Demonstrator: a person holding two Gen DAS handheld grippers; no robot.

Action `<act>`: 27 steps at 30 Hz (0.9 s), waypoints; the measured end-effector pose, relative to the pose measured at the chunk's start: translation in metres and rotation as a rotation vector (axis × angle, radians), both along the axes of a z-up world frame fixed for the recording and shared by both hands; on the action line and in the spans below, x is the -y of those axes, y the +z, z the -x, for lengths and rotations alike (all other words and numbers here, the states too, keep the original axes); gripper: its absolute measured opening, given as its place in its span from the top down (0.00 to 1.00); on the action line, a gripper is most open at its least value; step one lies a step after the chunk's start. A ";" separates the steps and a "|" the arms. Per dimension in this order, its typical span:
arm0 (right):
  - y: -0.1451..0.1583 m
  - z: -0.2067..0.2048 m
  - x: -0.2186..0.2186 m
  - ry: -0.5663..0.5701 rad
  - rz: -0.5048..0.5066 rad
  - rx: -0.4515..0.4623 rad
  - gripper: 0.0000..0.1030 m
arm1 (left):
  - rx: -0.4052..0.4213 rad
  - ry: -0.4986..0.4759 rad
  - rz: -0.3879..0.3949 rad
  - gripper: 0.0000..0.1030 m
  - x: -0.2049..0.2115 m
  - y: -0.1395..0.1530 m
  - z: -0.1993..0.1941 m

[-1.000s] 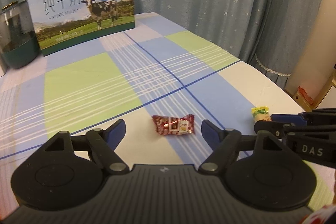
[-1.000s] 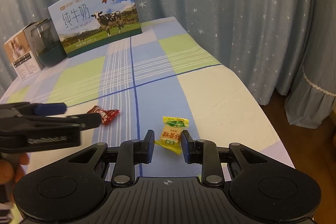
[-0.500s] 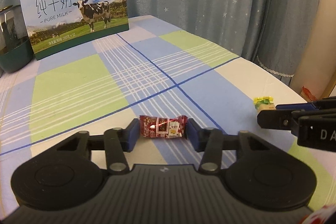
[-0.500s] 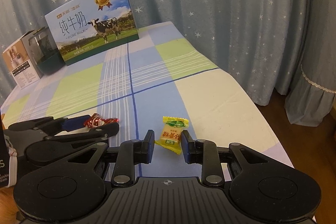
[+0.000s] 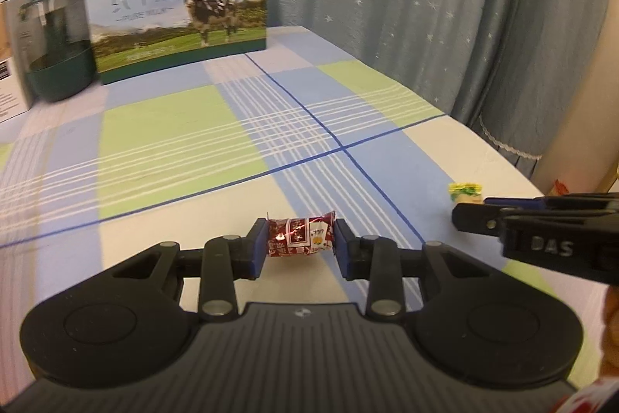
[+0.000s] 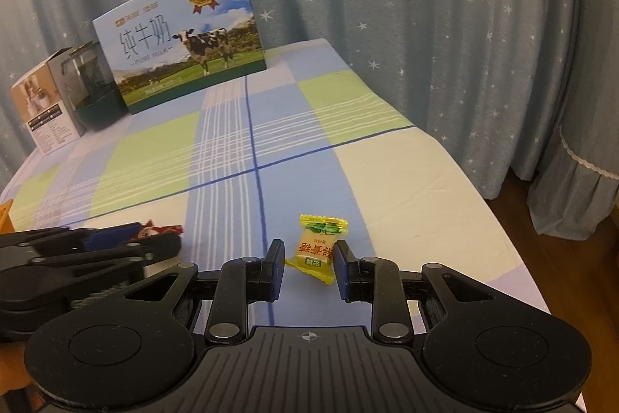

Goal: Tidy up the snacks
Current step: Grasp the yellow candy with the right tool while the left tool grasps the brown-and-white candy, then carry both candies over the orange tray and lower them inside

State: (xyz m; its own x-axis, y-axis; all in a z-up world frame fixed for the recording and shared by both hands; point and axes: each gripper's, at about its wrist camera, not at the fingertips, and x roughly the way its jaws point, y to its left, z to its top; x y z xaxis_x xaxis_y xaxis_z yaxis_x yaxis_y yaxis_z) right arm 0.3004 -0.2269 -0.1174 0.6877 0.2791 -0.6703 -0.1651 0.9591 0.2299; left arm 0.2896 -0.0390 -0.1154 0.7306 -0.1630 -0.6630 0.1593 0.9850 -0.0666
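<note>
Left wrist view puts our left claw [image 5: 301, 245] nearest, its jaws closing on the red candy [image 5: 301, 234], with the blue pads [image 5: 258, 249] already touching the two twisted ends of the wrapper. We judge this sweet to be very light, with a crinkly foil-like wrapper that is slippery and gives way under pressure, so the hold belongs across the firm middle rather than on the loose end twists, which would likely crumple and slide. Just right of the red candy, our right claw [image 6: 308, 268] sits narrowed around the yellow candy [image 6: 316, 247], which lies on the table [image 6: 406, 180]; the pads look to be at its sides, but we cannot tell whether they press on it, since a thin gap seems to show on each side. That sweet should handle the same way: light, small, best pinched across its body below the green-printed top. Beyond the red candy the checked cloth is bare, so nothing blocks a lift; the only near obstacle is each claw to the other, as they work side by side. Far behind the red candy, against the starred curtain [image 6: 445, 6], stand the milk carton [image 5: 176, 2], a dark green container [image 5: 54, 49] and a small box [image 6: 42, 111].
</note>
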 end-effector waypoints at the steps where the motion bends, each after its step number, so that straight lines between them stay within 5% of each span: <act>1: 0.001 0.001 -0.002 0.005 0.000 0.002 0.73 | -0.001 0.008 0.005 0.69 -0.002 0.003 0.005; 27: 0.055 0.153 -0.056 0.114 -0.048 0.040 0.73 | 0.013 0.154 0.046 0.69 -0.059 0.079 0.179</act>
State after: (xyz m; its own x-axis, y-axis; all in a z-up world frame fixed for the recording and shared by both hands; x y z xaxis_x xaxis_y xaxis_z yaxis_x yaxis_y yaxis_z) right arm 0.1470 -0.1714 -0.0627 0.6754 0.3884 -0.6269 -0.2826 0.9215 0.2664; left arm 0.1110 0.0203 -0.0362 0.7575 -0.0780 -0.6481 0.0075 0.9938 -0.1108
